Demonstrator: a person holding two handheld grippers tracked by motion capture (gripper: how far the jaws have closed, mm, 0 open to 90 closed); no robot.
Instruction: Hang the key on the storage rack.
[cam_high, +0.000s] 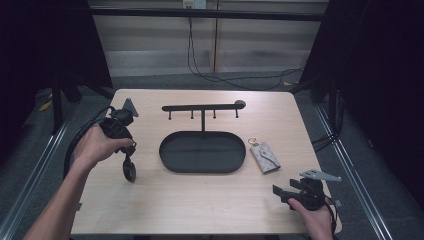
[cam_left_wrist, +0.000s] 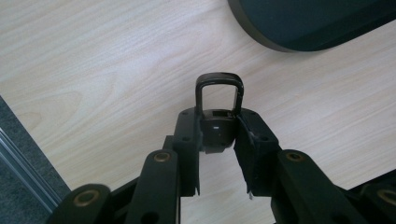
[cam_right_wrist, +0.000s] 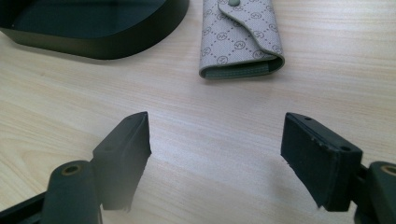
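Pale wood table | L gripper clamped black loop-topped key fob, thin hold, could slip | R gripper agape, empty

This is looking like a lab or recording studio rather than a home. A pale wooden table is standing alone on grey carpet, with black curtains hanging on the left and right. Metal rails are running along the floor beside the table. At the far side, black cables are trailing down from a wall socket across plain panelled walls. A dark bar is crossing overhead.
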